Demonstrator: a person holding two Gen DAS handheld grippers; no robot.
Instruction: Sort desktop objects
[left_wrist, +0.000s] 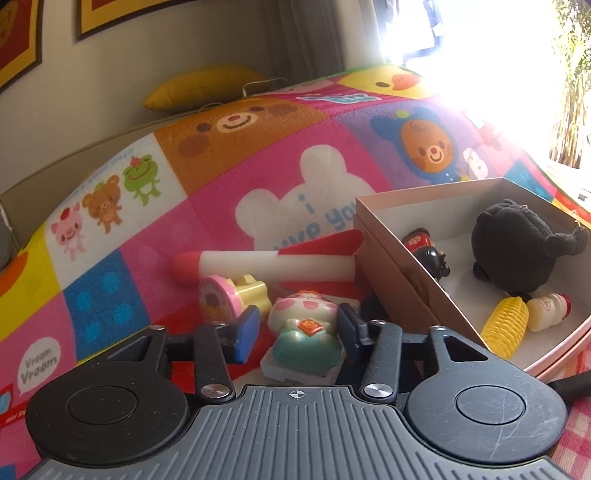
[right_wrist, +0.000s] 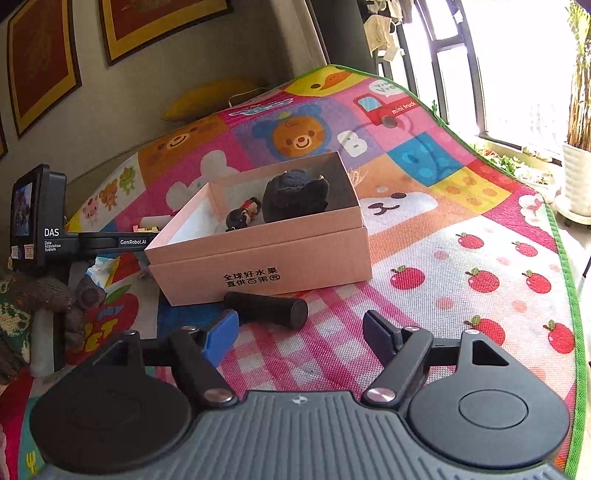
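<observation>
In the left wrist view my left gripper (left_wrist: 295, 330) is open, its fingers on either side of a pink-and-green pig figure (left_wrist: 304, 332) lying on a small white base; the right finger looks close to it or touching. A white foam rocket with red tip (left_wrist: 266, 264) and a pink-and-yellow toy (left_wrist: 231, 297) lie just beyond. The pink cardboard box (left_wrist: 384, 254) to the right holds a black plush (left_wrist: 517, 247), a small doll (left_wrist: 428, 251), a toy corn (left_wrist: 506, 330) and a small bottle (left_wrist: 548, 310). My right gripper (right_wrist: 299, 336) is open and empty, in front of the box (right_wrist: 266, 251).
A black cylinder (right_wrist: 267, 306) lies in front of the box, just ahead of my right gripper. Everything sits on a colourful cartoon play mat (right_wrist: 443, 258). The left gripper's body (right_wrist: 37, 218) and gloved hand show at the left. A window and plant pot (right_wrist: 576, 181) stand at the right.
</observation>
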